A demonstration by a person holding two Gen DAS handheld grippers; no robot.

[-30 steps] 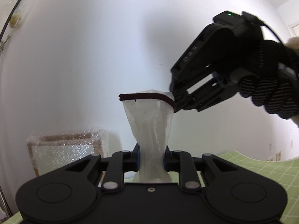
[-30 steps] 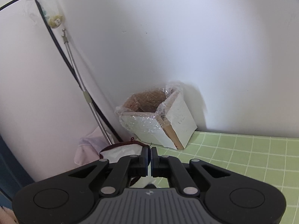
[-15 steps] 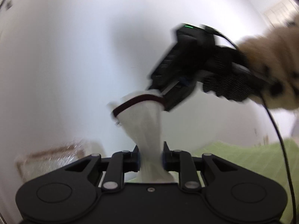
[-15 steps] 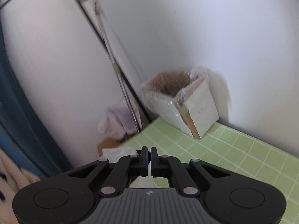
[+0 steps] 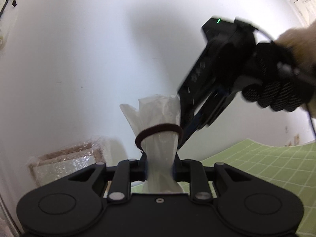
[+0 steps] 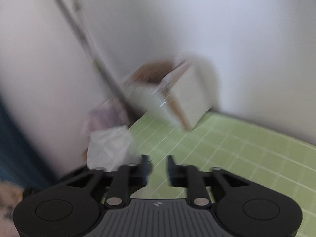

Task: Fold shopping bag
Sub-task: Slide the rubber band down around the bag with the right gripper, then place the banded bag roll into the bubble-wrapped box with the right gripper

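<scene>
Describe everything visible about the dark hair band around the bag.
The hair band is a thin, dark brown loop, seemingly elastic fabric, encircling the rolled white plastic bag partway up, slightly tilted, with the bag's crumpled top flaring above it. Below it, the left gripper clamps the bag upright. The right gripper's tips sit at the band's right side; contact cannot be confirmed. In the blurred right wrist view its jaws stand apart, empty.

Bunched upright translucent bag, banded
</scene>
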